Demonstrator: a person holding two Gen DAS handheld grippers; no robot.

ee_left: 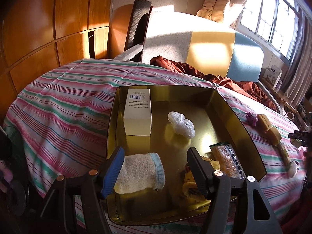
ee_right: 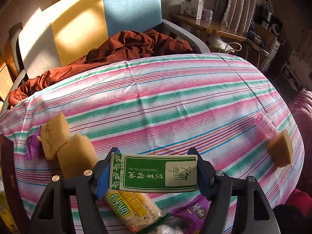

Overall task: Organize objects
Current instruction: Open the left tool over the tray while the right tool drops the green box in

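Partly done: on my striped bed the gold tin holds a white box at 11 o'clock, while sponge blocks remain outside; right tongs clamp the green oil carton, left tongs gape around a rolled cloth.

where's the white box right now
In the left wrist view, the white box stands upright in the gold tray's far left corner, left of the crumpled plastic.

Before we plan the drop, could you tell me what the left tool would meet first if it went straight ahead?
Probably the gold tin's floor, near the crumpled plastic; depth is unclear. The left tool is open beside the sock.
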